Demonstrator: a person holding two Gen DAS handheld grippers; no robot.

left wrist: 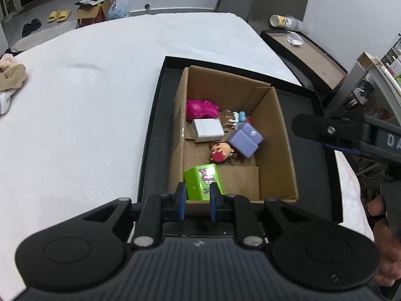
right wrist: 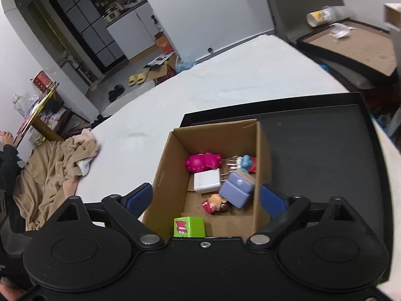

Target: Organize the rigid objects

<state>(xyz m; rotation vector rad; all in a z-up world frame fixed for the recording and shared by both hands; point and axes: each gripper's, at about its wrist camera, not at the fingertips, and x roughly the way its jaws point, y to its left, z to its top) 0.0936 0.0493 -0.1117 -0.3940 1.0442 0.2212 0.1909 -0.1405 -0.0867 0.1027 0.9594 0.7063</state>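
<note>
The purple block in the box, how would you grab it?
From above, I think. The purple block lies tilted among the white box and the doll, close to a wall of the cardboard box, so sideways reach looks blocked. Set the jaws across its two flat, parallel sides, near the middle.

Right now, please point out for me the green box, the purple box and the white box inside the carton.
green box (left wrist: 202, 183): left wrist view, on its top face.
purple box (left wrist: 244, 141): left wrist view, on its front face.
white box (right wrist: 207, 180): right wrist view, on its broad top face.
</note>
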